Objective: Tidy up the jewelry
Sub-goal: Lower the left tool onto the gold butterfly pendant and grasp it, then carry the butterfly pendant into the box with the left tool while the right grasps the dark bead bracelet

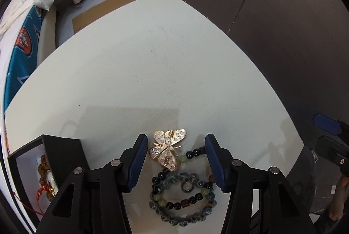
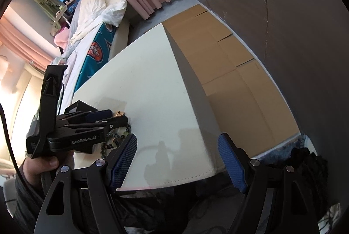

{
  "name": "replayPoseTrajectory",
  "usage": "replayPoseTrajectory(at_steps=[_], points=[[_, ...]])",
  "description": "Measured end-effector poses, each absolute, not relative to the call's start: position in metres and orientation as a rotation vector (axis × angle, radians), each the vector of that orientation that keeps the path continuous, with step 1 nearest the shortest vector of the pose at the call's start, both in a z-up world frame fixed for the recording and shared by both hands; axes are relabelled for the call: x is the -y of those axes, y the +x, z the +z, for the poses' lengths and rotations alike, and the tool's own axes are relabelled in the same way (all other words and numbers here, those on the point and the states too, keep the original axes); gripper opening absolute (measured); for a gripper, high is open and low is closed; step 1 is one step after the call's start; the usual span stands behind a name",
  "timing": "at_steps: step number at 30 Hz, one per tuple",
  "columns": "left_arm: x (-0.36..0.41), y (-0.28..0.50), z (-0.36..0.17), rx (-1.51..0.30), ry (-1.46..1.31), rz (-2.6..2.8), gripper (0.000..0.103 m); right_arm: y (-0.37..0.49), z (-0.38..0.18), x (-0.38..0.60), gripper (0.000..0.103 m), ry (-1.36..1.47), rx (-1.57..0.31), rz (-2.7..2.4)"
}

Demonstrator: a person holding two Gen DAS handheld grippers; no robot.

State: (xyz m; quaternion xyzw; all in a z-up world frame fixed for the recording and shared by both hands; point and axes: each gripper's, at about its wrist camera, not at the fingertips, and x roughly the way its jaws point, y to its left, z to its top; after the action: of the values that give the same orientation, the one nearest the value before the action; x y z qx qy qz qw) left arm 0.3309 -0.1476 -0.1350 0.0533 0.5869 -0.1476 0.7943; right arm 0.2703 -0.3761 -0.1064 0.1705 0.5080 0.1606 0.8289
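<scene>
left gripper (image 1: 175,159): jaws apart, over the brooch and beads, gripping nothing
right gripper (image 2: 177,163): jaws apart, empty
brooch (image 1: 168,150): on table (image 1: 141,70), touching beads (image 1: 183,197)
box (image 1: 32,168): left, open

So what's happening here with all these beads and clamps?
A person is sorting jewelry on a white table with a handheld gripper in each hand. The left gripper is poised, jaws apart, over a gold butterfly brooch and a heap of beaded bracelets, gripping nothing yet. A black jewelry box beside it already holds a piece. The right gripper waits open and empty near the table's edge.
</scene>
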Motion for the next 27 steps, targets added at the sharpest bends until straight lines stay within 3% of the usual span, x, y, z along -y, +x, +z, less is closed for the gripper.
replayPoseTrajectory(at_steps=[2, 5, 8, 10, 27], points=[[0.150, 0.329, -0.135, -1.261, 0.126, -0.311, 0.054, 0.272, -0.107, 0.374, 0.077, 0.366, -1.084, 0.342], [0.145, 0.327, -0.135, -1.248, 0.156, -0.273, 0.030, 0.272, -0.109, 0.371, 0.077, 0.368, -1.087, 0.352], [0.131, 0.330, -0.132, -1.269, 0.077, -0.298, 0.025, 0.273, -0.109, 0.366, 0.077, 0.363, -1.091, 0.358], [0.132, 0.328, -0.126, -1.254, 0.079, -0.315, 0.013, 0.274, -0.108, 0.362, 0.077, 0.363, -1.092, 0.362], [0.087, 0.306, -0.073, -1.150, 0.017, -0.285, 0.013, 0.288, -0.112, 0.312, 0.076, 0.387, -1.149, 0.488]])
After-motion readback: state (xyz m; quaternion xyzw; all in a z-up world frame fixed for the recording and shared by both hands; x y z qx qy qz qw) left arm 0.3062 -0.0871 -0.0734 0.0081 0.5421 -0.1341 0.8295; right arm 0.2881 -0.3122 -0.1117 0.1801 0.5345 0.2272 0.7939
